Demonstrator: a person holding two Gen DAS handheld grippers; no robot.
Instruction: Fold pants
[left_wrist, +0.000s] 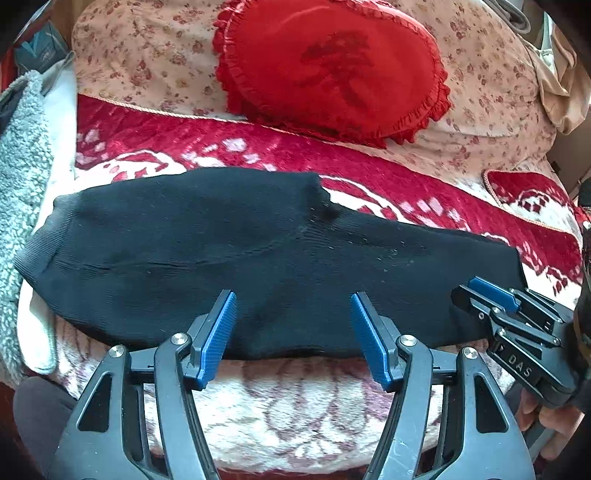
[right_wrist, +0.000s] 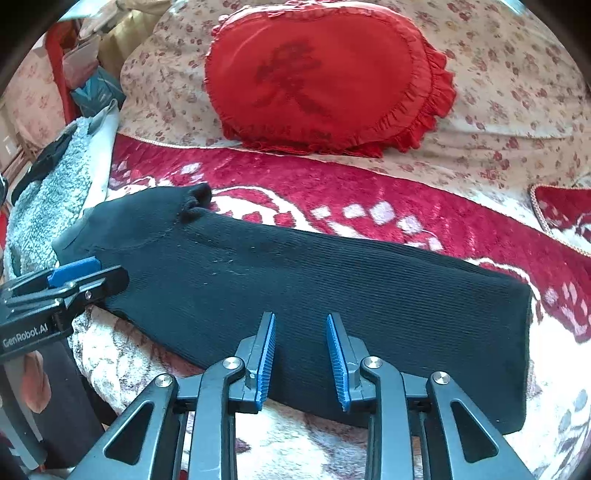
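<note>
The black pants (left_wrist: 229, 251) lie flat on the bed (left_wrist: 314, 413), on a red and white blanket (left_wrist: 443, 206). They are already folded into one long strip that runs from side to side. The wide waist end is on the left, next to a fluffy grey cloth (left_wrist: 22, 206). The narrow leg end is on the right.

The left claw (left_wrist: 293, 317) is at the near edge of the pants, about the middle of the strip. Its two blue fingers (left_wrist: 218, 332) stand wide apart. The tips are over the black cloth, but nothing is pinched between them. It holds nothing.

The right claw (right_wrist: 301, 343) is at the near edge too, over the leg part of the pants. Its blue fingers are closer together, but there is a clear gap between them. No cloth is in the gap, so this claw is let go as well.

In the left claw's view, the right claw pokes in at the right, by the leg end of the pants.

Behind the pants, a red heart pillow (left_wrist: 332, 70) with frills rests on a flowery cover (left_wrist: 147, 55).
</note>
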